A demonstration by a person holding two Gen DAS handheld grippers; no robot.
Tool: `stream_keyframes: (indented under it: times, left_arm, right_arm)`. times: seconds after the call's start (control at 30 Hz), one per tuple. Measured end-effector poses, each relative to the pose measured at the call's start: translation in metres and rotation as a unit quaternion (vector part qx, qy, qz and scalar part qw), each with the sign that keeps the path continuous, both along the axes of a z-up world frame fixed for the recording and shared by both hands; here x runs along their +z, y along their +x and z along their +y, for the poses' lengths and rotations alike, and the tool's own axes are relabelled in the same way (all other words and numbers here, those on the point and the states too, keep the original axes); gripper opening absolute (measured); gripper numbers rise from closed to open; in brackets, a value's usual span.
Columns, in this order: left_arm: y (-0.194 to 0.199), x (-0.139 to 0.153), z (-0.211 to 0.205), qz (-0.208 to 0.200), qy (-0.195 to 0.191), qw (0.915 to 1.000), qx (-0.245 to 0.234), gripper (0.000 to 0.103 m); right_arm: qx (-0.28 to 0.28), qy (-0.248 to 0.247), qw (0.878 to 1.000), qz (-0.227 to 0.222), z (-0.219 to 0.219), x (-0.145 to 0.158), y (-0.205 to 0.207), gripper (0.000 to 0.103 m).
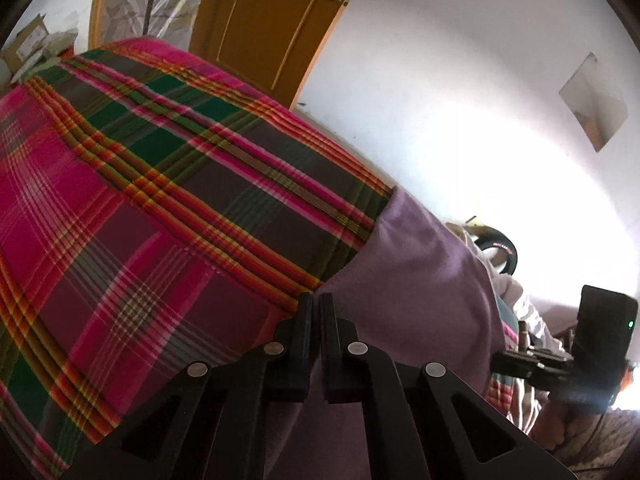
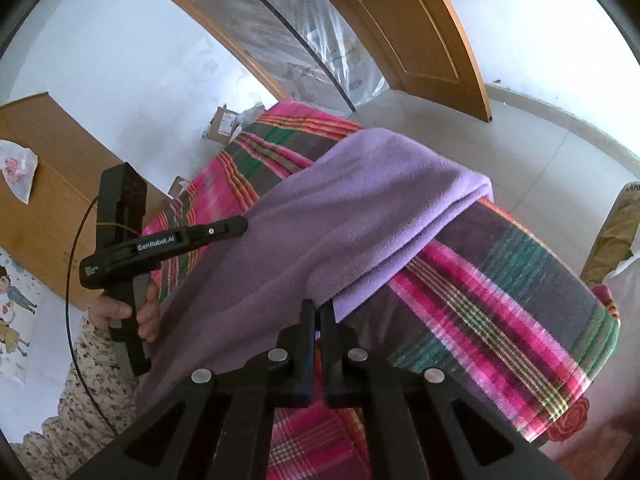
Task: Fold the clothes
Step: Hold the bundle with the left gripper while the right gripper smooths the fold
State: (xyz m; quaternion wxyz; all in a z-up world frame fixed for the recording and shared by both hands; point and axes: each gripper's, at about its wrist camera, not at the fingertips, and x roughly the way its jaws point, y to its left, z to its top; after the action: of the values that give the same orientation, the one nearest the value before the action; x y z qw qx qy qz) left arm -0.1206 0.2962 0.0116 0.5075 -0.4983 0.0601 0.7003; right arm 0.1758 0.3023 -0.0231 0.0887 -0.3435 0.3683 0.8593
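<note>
A purple fleece cloth (image 2: 360, 200) hangs folded over the edge of a bed with a pink and green plaid cover (image 2: 500, 280). My right gripper (image 2: 318, 308) is shut on the cloth's lower edge. My left gripper (image 2: 242, 225), held in a person's hand (image 2: 136, 312), pinches the cloth's left edge. In the left wrist view the left gripper (image 1: 317, 300) is shut, with the purple cloth (image 1: 420, 272) running between its fingers and over the plaid cover (image 1: 140, 180). The right gripper (image 1: 498, 358) shows at the far right, its tips hidden behind the cloth.
An open wooden door (image 2: 420, 32) and a plastic-covered doorway stand beyond the bed. Cardboard boxes (image 1: 28, 40) lie at the bed's far end. A wooden cabinet (image 2: 44, 184) stands on the left, a sack (image 2: 616, 232) on the right, and a tyre (image 1: 500, 248) on the floor.
</note>
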Motion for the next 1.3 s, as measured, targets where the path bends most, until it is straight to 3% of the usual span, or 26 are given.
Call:
stream_keyframes:
  times: [0.3, 0.47, 0.6, 0.73, 0.93, 1.03, 1.17, 1.3]
  left_arm:
    - [-0.011, -0.009, -0.013, -0.026, 0.012, 0.9988, 0.039, 0.003]
    - [-0.009, 0.003, -0.029, -0.019, 0.016, 0.9985, 0.048, 0.003]
    - [-0.005, 0.016, -0.048, -0.019, 0.020, 0.9975, 0.065, 0.004]
    - [0.006, 0.028, -0.071, -0.002, 0.013, 0.9964, 0.083, 0.005]
    - [0.026, 0.011, -0.095, -0.017, 0.000, 0.9973, 0.072, 0.005]
    - [0.026, -0.007, -0.091, -0.020, -0.027, 0.9968, 0.072, 0.005]
    - [0.012, -0.012, -0.095, -0.022, -0.014, 0.9951, 0.095, 0.005]
    - [-0.005, -0.018, -0.102, -0.057, 0.007, 0.9918, 0.114, 0.005]
  right_arm:
    - [0.001, -0.022, 0.999, -0.041, 0.008, -0.011, -0.004, 0.004]
    - [-0.012, 0.056, 0.998, -0.034, 0.002, 0.012, 0.007, 0.005]
    - [0.030, 0.068, 0.997, -0.006, -0.015, 0.017, 0.004, 0.005]
    - [0.099, 0.103, 0.990, -0.009, -0.047, 0.014, -0.017, 0.005]
    - [0.181, 0.139, 0.973, -0.025, -0.085, 0.003, -0.044, 0.010]
    - [0.185, 0.144, 0.972, -0.026, -0.090, 0.000, -0.039, 0.010]
    - [0.198, 0.147, 0.969, -0.032, -0.092, -0.003, -0.023, 0.010]
    - [0.199, 0.160, 0.966, -0.044, -0.097, -0.002, -0.015, 0.010]
